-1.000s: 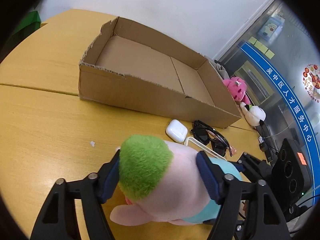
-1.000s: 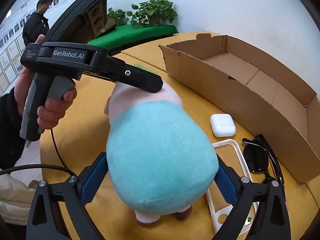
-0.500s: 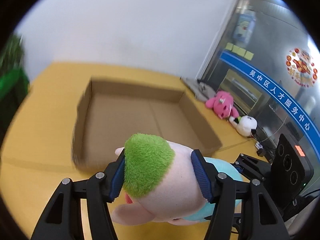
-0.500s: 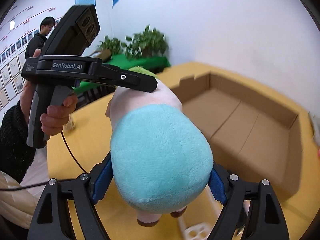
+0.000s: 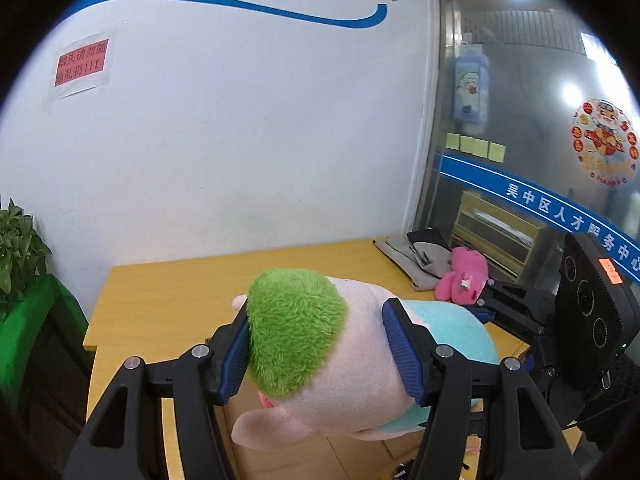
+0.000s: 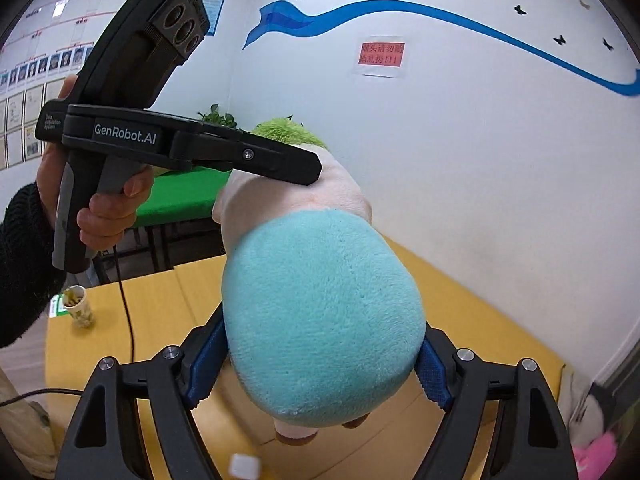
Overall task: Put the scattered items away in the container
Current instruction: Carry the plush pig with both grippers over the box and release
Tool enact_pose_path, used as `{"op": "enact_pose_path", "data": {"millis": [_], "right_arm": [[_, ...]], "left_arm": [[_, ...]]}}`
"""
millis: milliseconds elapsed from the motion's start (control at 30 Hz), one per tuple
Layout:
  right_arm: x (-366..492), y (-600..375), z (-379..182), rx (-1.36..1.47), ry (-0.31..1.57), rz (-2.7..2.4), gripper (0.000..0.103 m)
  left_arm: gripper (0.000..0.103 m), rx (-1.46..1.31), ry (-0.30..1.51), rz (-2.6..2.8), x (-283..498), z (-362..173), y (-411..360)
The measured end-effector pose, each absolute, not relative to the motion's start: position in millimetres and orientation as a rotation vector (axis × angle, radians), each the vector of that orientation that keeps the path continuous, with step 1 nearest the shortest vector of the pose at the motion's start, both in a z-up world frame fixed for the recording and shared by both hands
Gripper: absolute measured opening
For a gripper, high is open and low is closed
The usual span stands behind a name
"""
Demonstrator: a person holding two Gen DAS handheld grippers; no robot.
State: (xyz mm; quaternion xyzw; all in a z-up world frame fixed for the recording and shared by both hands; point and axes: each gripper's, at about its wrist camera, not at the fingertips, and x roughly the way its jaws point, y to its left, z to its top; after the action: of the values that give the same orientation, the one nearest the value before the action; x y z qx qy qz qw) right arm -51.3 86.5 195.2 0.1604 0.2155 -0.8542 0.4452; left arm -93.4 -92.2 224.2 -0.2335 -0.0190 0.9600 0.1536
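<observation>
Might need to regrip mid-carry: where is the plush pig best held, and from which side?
Keep the two-point hold: left gripper across the pink head just behind the green tuft, right gripper across the teal body of the plush pig, each squeezing from the sides. The soft, long shape sags otherwise.

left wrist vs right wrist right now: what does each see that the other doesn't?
Left wrist only: the pink plush and grey cloth at the table's far end, yellow sticky notes on the glass door, and the green top of the toy.

Right wrist only: the hand holding the left gripper, a paper cup on the table, and wall photos.

Both: the plush toy clamped by both grippers, left gripper at the head, right gripper on the teal body, the yellow table, and the red wall sign.
</observation>
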Motion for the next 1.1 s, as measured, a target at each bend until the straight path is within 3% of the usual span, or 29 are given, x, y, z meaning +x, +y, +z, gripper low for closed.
{"op": "enact_pose_path", "data": {"millis": [267, 600, 833, 1100], "right_arm": [[-169.4, 62.3, 167.9, 0.471, 0.654, -2.019, 0.085], [-290.8, 34.8, 56.0, 0.587, 0.641, -1.912, 0.085], [-309.0, 17.2, -18.9, 0.664, 0.687, -1.876, 0.085], [-311.3, 4.7, -52.3, 0.679, 0.745, -1.902, 0.086]], "left_arm": [[0.061, -0.846, -0.24, 2.724, -203.1, 170.7, -120.7], [0.061, -1.101, -0.331, 2.743, -298.5, 67.8, -131.4], [0.061, -1.262, -0.349, 2.708, -321.0, 4.9, -135.8], [0.063, -1.294, -0.396, 2.737, -323.3, -10.1, -145.2]]}}
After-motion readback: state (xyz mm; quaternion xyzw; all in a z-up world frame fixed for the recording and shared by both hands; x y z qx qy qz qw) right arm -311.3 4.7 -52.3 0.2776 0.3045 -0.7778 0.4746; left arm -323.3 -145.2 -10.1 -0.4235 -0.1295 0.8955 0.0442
